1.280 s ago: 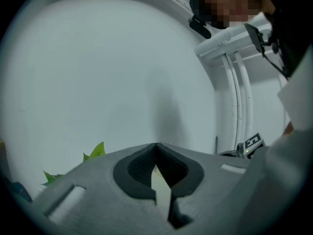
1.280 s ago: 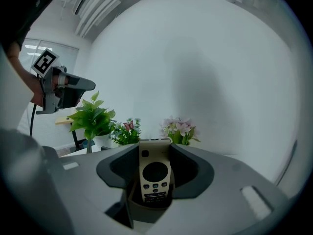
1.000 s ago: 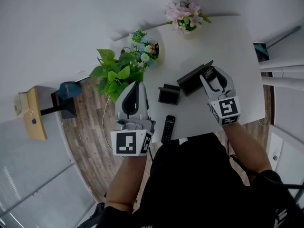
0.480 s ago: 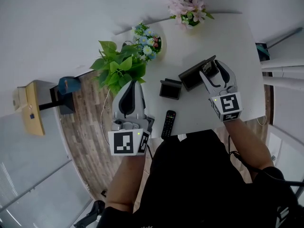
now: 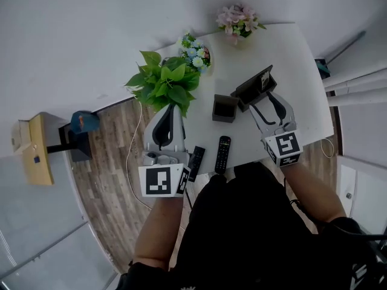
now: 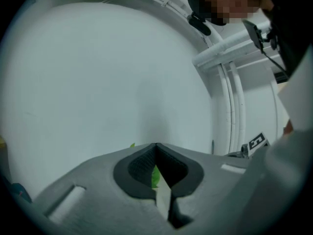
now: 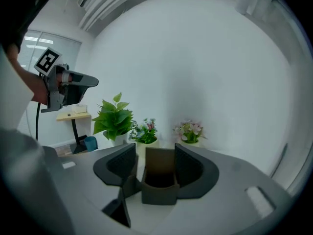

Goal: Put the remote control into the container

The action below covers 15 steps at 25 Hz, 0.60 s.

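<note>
Two black remote controls lie near the front edge of the white table (image 5: 290, 59), one (image 5: 223, 154) in the middle and one (image 5: 196, 162) beside my left gripper. A long dark container (image 5: 254, 87) stands further back. My right gripper (image 5: 261, 101) is open. Its jaws have just been opening wide and then eased in a little. In the right gripper view the container (image 7: 159, 177) sits between the right gripper's (image 7: 155, 155) tips, and the pads do not press on it. My left gripper (image 5: 172, 109) hangs shut and empty off the table's left edge. The left gripper's (image 6: 156, 148) tips meet.
A small square dark container (image 5: 224, 108) stands left of the long one. A leafy green plant (image 5: 166, 86), a pot of blue flowers (image 5: 195, 48) and a pot of pink flowers (image 5: 240, 20) line the table's far side. Wooden floor, a yellow stand (image 5: 36, 144) and a blue bin (image 5: 83, 121) lie left.
My right gripper has drawn back toward me from the long container, jaws wider than before. The left gripper has shifted, and a second remote has come into view beside it.
</note>
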### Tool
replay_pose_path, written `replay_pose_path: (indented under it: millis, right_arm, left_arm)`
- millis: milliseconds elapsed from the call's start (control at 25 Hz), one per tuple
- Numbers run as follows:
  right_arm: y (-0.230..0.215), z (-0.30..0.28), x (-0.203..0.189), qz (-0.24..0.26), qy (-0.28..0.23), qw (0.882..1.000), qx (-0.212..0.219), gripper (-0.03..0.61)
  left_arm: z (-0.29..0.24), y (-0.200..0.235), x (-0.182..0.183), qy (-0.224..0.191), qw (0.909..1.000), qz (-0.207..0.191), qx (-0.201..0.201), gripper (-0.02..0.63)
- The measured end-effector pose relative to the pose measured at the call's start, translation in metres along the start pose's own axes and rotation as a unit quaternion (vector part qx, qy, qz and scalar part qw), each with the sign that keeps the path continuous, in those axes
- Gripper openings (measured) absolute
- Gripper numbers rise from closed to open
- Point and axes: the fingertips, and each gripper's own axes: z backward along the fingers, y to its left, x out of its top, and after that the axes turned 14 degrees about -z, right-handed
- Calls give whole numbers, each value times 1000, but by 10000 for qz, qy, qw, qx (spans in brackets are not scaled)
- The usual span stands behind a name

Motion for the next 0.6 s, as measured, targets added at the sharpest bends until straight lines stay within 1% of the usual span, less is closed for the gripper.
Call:
replay_pose_path:
  millis: [80, 160, 280, 360, 480, 600]
  right_arm:
    - [22, 7, -16, -265, 140, 9995, 13, 251]
    - [45, 12, -33, -403, 280, 9988, 45, 249]
    - [79, 16, -64, -489, 516, 9974, 86, 245]
    - [95, 18, -87, -675, 718, 9951, 75, 245]
    - [109, 20, -122, -1064, 1058, 9887, -13, 245]
    - [116, 23, -152, -1332, 1365, 9815, -144, 245]
  left_arm:
    - [16, 10, 3, -154, 9999, 40, 29, -2]
    - [31, 18, -1, -187, 9998, 85, 31, -2]
    - [51, 29, -17, -69, 9999, 103, -5, 0]
    - [63, 33, -28, 18, 9999, 96, -35, 0]
    - [76, 37, -43, 117, 9999, 104, -59, 0]
    - [87, 38, -56, 214, 9996, 136, -94, 0]
